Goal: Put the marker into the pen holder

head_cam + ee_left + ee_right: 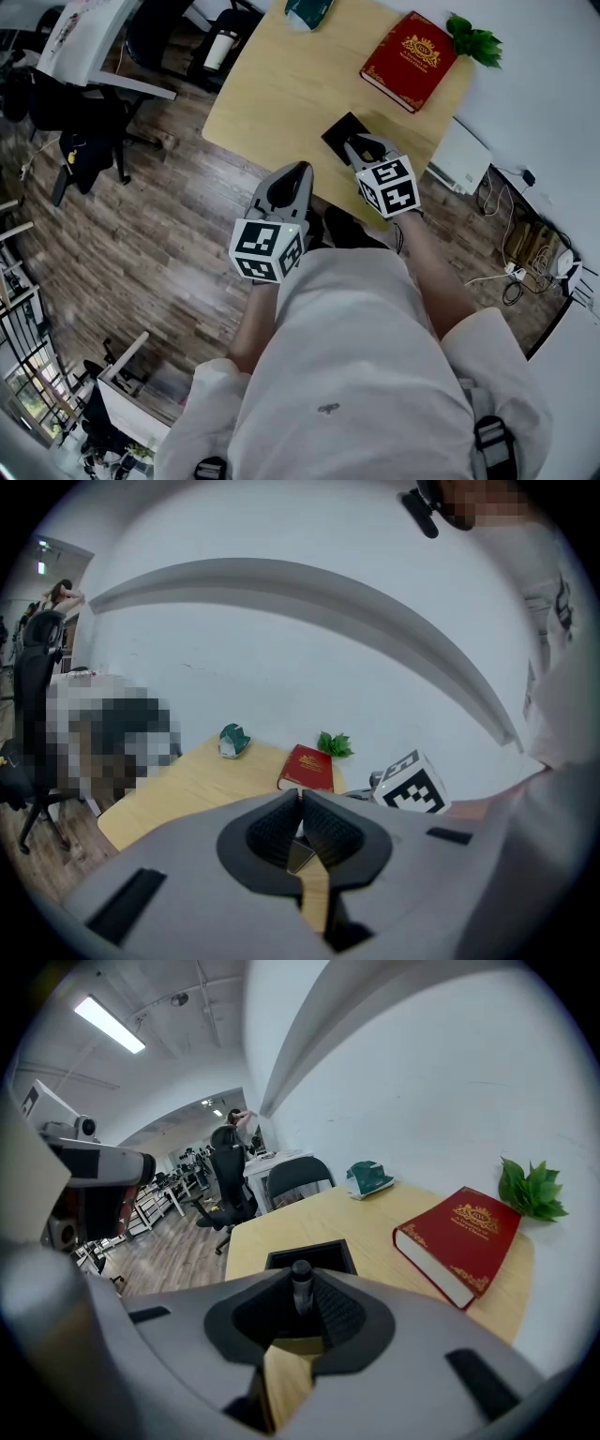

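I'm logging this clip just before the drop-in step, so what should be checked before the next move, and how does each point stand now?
1. Marker gripped by the right gripper: ok, the jaws are shut on it.
2. Pen holder open at the top and ahead of the jaws: ok.
3. Marker lined up over the holder's opening: cannot tell.
4. Holder's inside free: cannot tell, it is dark.
5. Left gripper out of the way: ok, shut on nothing, off the table's near edge.
6. Red book apart from the holder: ok.
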Tool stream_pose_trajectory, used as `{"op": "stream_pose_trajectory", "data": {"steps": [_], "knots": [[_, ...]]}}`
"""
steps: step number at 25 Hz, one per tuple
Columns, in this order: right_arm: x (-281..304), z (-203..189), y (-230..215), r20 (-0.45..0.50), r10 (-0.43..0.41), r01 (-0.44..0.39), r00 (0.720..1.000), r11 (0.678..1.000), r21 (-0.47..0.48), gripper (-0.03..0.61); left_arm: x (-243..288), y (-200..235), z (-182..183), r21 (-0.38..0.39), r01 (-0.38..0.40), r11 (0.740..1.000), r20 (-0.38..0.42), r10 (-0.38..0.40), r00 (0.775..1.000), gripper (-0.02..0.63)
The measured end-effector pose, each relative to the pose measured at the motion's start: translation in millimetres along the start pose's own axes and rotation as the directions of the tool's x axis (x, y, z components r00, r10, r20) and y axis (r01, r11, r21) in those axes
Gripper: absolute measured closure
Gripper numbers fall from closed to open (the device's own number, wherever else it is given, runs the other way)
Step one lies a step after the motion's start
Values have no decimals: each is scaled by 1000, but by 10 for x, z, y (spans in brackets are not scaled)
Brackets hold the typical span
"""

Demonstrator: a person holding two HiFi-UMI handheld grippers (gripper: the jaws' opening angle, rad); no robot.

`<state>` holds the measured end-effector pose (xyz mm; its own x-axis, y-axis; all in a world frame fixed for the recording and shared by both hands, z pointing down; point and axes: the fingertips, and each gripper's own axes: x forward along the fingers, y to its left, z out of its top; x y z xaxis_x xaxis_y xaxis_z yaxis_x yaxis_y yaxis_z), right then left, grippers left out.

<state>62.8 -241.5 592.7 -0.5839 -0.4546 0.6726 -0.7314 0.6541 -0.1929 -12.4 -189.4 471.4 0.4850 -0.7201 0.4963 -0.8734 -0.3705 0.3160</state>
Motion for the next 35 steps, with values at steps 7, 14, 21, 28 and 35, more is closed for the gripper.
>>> {"op": "stream_pose_trajectory", "data": {"steps": [7,14,21,28,35], "knots": [[-2,1,-34,1,-6,6,1000,1000,-2,508,21,12,5,0,0,1000,1,0,1000,598],[-56,3,-106,6,-18,18,1000,1000,-2,499,45,-33,10,6,5,1000,2,-5,1000,598],[-115,44,-178,20,-35,35,999,999,3,499,26,-57,20,12,5,1000,4,-5,1000,598],[-179,12,-259,20,-52,52,998,999,11,499,32,-106,16,17,7,1000,6,-7,1000,598],[-228,28,-310,23,-65,64,998,998,18,499,23,-136,47,26,12,1000,7,-13,1000,598]]}}
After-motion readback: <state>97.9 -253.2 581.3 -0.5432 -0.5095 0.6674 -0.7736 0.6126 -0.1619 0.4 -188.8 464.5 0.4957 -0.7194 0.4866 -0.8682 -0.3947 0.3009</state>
